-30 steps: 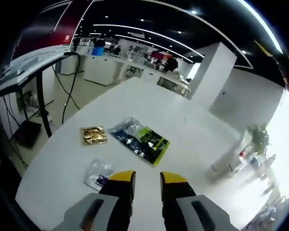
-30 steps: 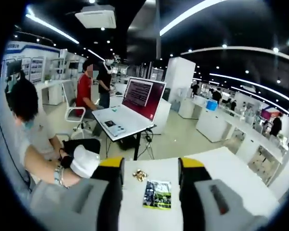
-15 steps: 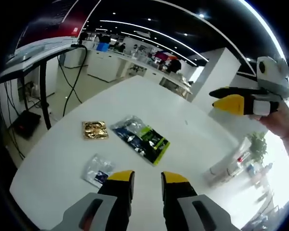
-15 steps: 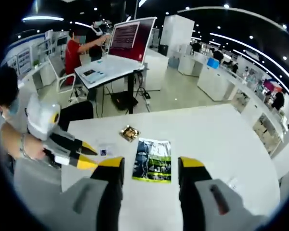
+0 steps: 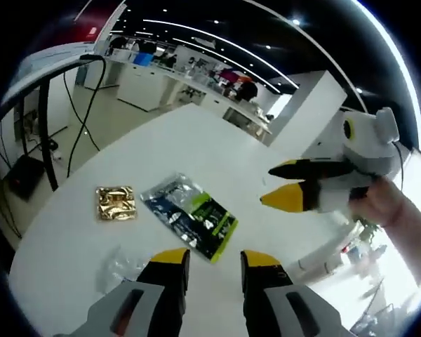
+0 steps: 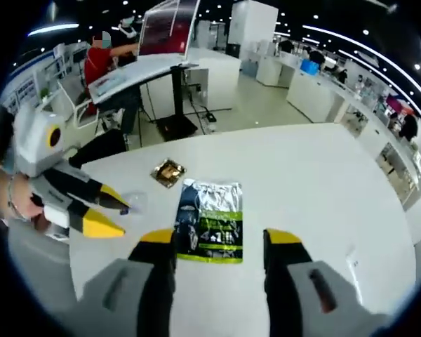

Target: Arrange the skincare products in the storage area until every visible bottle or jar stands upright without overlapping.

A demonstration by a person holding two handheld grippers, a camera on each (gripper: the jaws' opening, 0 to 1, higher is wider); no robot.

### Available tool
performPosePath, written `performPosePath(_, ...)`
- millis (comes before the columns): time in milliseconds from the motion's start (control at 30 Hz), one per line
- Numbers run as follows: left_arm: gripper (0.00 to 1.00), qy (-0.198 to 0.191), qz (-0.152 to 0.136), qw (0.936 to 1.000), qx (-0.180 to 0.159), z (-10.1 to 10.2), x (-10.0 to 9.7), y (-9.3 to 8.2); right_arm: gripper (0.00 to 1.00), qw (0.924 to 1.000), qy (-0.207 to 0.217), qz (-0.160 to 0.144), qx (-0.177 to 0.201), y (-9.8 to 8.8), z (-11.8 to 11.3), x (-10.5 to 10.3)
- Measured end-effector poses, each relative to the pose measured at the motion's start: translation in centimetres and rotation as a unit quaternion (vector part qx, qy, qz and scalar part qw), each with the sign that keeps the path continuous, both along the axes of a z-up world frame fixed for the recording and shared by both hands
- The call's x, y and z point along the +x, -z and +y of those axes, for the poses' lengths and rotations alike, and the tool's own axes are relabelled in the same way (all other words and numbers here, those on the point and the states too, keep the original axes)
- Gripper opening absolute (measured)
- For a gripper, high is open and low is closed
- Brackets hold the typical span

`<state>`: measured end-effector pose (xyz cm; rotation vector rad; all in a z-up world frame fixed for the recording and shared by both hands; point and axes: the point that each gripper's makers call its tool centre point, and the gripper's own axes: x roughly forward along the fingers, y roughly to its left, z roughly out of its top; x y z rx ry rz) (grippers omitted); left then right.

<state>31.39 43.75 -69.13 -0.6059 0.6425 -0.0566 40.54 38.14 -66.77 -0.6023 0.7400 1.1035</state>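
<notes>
White surface [image 6: 323, 175]: one gold foil sachet [image 6: 168, 171], one green-black flat pouch [image 6: 210, 219], one clear sachet [image 5: 124, 263]. Left gripper [image 5: 212, 263] and right gripper [image 6: 214, 242]: jaws apart, holding nothing

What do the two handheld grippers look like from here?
Both are alike: the left gripper and right gripper have grey bodies and black jaws capped with yellow tips. Seen from the opposite view, each carries a pale grey housing; neither hand appears gloved.

- A white tabletop [image 6: 316, 182] is spreading across both views.
- A red-screened open laptop [image 6: 170, 20] is sitting on a desk at 11 o'clock in the right gripper view.
- Black cables [image 5: 76, 119] are hanging at 10 o'clock in the left gripper view.
</notes>
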Motion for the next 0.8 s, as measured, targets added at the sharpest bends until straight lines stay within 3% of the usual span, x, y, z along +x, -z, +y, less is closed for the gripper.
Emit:
performPosePath(133,0.30,-0.031,0.022,0.9977,-0.057,-0.3,0.7,1.9,0.50,0.9997,0.005,0.016,-0.015,2.4,0.1,0.8)
performPosePath(233,0.30,-0.042,0.037,0.9963,-0.065,-0.4,1.0,3.4,0.50,0.9992,0.011,0.029,-0.026,4.5,0.1,1.6)
performPosePath(433,0.31,-0.063,0.045,0.9937,-0.080,-0.5,2.0,4.8,0.50,0.9972,0.025,0.053,-0.046,7.7,-0.4,2.2)
performPosePath(600,0.31,-0.067,0.051,0.9923,-0.091,-0.8,2.6,5.5,0.50,0.9957,0.025,0.067,-0.060,9.4,-0.7,2.5)
performPosePath(800,0.30,-0.076,0.057,0.9899,-0.105,-0.9,3.1,6.1,0.50,0.9952,0.022,0.082,-0.050,9.7,-0.4,2.4)
